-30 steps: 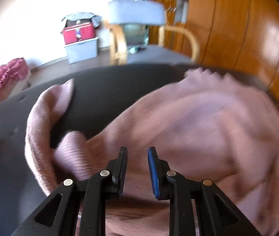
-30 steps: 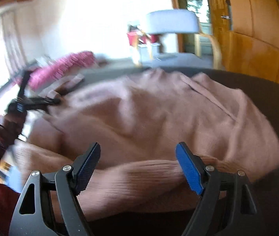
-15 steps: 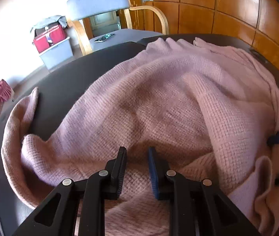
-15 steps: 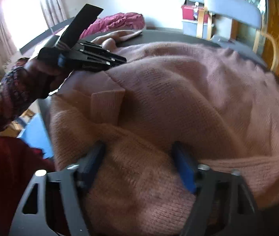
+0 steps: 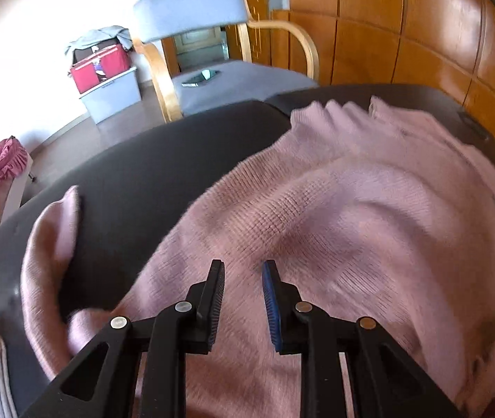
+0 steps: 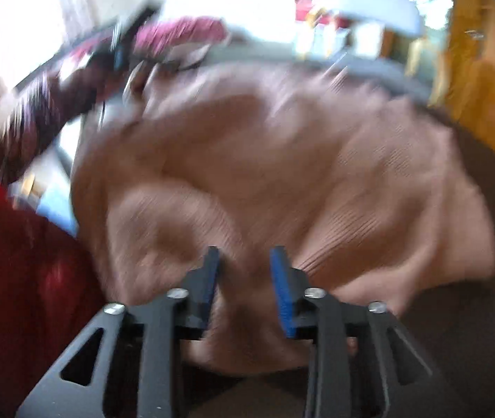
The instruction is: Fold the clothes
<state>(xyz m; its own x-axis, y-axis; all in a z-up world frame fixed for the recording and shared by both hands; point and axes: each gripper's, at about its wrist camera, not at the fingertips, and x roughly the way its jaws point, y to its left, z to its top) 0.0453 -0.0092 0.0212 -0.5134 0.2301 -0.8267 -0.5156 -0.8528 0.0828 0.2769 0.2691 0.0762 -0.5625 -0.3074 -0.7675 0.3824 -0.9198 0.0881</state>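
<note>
Grey bin (image 5: 111,99) by the wall has a red case (image 5: 99,66) in it; my left gripper (image 5: 242,299) pinches a fold of the pink sweater (image 5: 352,230) spread on the dark table (image 5: 136,181); right gripper (image 6: 244,285) clamps its near edge too, though it's blurry.
</note>
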